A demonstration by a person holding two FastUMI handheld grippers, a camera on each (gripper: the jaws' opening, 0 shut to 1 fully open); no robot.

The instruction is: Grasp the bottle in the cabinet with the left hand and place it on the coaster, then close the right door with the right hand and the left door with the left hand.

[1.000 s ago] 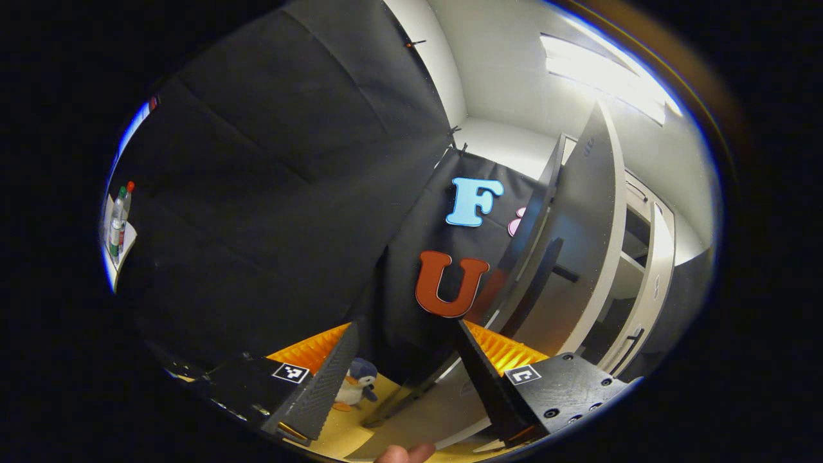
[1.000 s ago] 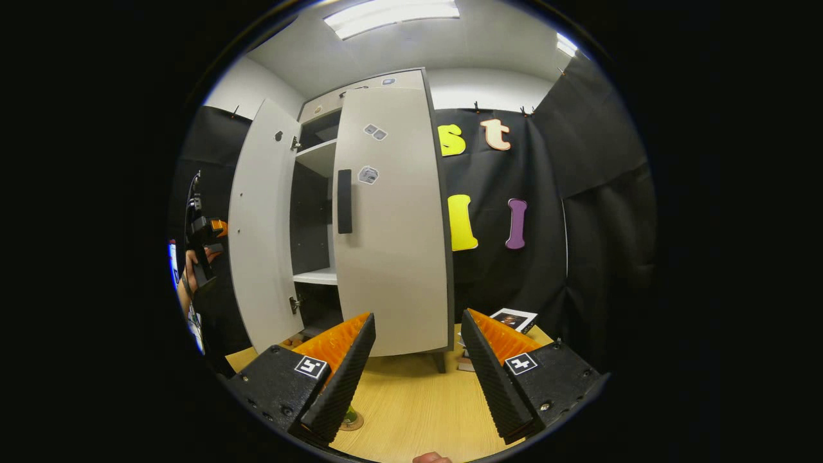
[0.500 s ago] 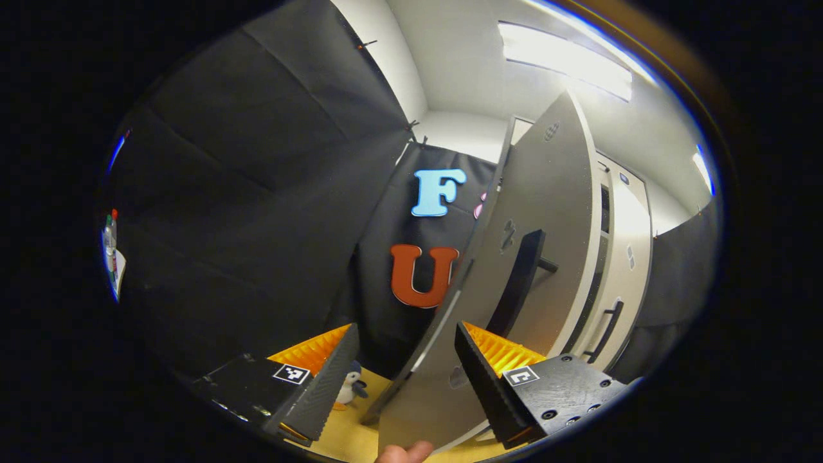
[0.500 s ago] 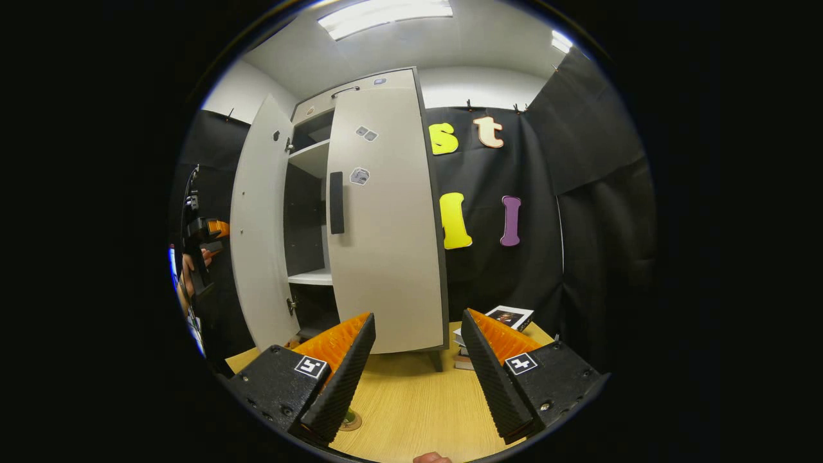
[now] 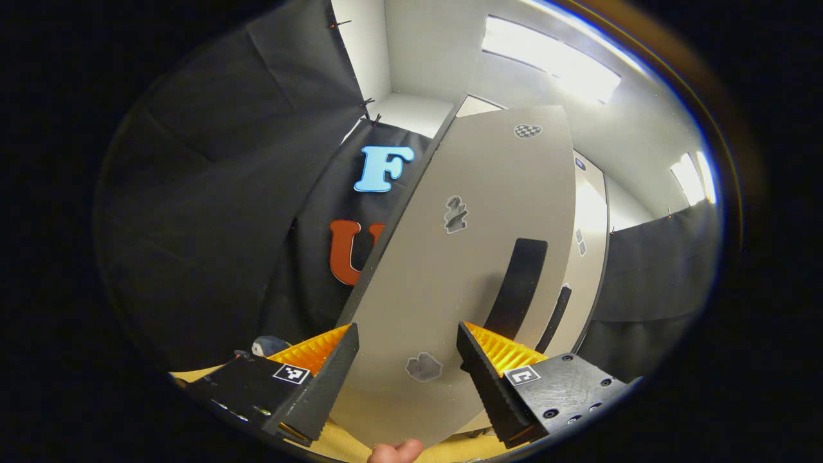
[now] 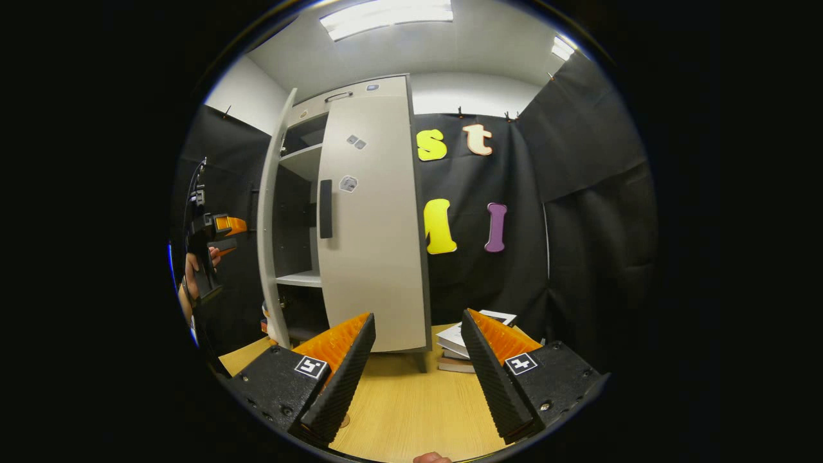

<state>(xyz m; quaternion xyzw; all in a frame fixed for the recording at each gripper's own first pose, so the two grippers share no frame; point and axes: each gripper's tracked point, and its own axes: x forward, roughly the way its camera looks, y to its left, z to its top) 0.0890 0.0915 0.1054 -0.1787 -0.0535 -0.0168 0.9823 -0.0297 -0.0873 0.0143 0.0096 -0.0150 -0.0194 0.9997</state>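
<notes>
- Looked like the last step to me: the left door [image 5: 463, 257] was the only one standing ajar, and the right door [image 6: 373, 218] sat flush on the cabinet [image 6: 334, 103].
- Left tool [image 5: 405, 366] was spread open, gripping nothing, right up at the door's face; next it'd need a steady push.
- Right tool [image 6: 418, 373] hung open over the desk [image 6: 411, 411].
- Plain grey panel, dark bar handle [image 5: 517, 283].

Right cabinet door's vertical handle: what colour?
Black, on the pale grey right cabinet door; handle clearest in the right gripper view.
</notes>
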